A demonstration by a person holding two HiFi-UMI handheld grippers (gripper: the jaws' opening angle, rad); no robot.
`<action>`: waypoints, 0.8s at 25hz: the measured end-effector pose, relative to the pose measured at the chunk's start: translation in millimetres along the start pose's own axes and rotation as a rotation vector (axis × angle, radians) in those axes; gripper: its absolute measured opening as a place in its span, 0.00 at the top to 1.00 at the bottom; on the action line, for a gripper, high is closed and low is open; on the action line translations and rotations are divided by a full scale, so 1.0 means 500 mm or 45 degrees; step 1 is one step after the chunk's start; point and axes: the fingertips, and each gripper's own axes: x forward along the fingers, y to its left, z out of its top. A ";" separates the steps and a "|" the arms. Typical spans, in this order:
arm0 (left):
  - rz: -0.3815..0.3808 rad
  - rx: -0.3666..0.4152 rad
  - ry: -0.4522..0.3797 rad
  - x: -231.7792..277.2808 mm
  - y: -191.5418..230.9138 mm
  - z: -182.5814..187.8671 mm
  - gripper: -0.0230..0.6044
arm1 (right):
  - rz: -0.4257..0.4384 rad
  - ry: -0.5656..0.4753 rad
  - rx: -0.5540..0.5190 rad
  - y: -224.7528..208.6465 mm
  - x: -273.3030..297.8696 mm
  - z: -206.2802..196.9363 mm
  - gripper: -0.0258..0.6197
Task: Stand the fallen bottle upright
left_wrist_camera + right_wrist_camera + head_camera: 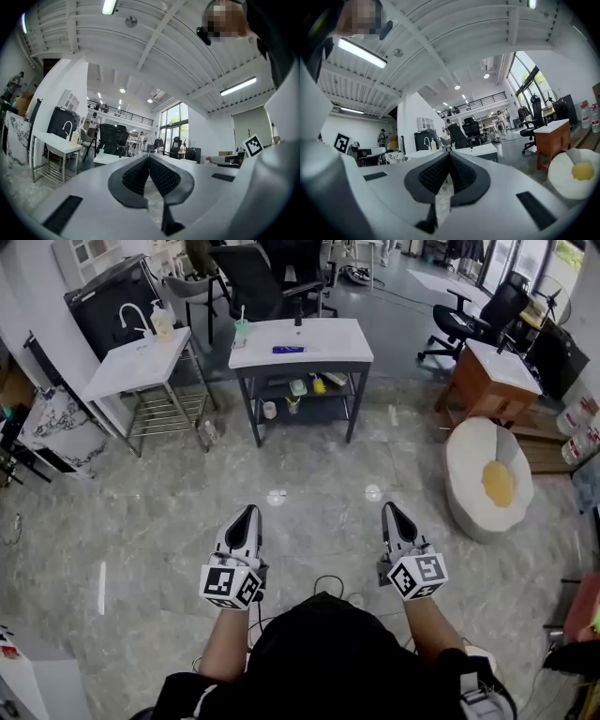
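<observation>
A grey stone floor (pixel 141 521) fills most of the head view. At the right lies a white beanbag (pixel 469 456) with a yellow middle, like a fried egg. Beyond it, at the far side of the floor, stands a white sink surface (pixel 333 338) on a dark frame. The bottle (pixel 288 350), small and dark blue, lies flat on its side near the middle of that top. A pale cup with a straw (pixel 241 332) stands at the top's left end. The open shelf (pixel 333 409) underneath holds a white cup (pixel 270 410), a pale dish (pixel 297 387) and a yellow item (pixel 319 385); what is inside them cannot be made out. The left tongs (pixel 247 514) and right tongs (pixel 388 510) are held level over the floor, well apart from the surface. Both are clenched, pads together with nothing between them.
</observation>
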 end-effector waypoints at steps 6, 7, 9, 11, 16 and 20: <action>0.002 -0.012 0.003 -0.011 0.035 0.005 0.93 | 0.031 0.006 -0.088 0.056 0.018 -0.005 0.91; -0.001 -0.019 0.005 -0.013 0.042 0.008 0.93 | 0.034 0.005 -0.086 0.068 0.023 -0.006 0.91; -0.015 -0.035 0.011 -0.017 0.055 0.012 0.93 | 0.037 0.005 -0.073 0.087 0.035 -0.006 0.91; -0.029 -0.046 0.021 -0.021 0.068 0.014 0.93 | 0.035 0.004 -0.048 0.103 0.047 -0.004 0.91; -0.013 -0.032 0.015 -0.017 0.106 0.006 0.93 | 0.038 -0.026 -0.055 0.132 0.064 -0.002 0.90; -0.018 -0.010 -0.009 0.023 0.118 0.006 0.87 | 0.029 -0.051 -0.081 0.102 0.105 0.005 0.76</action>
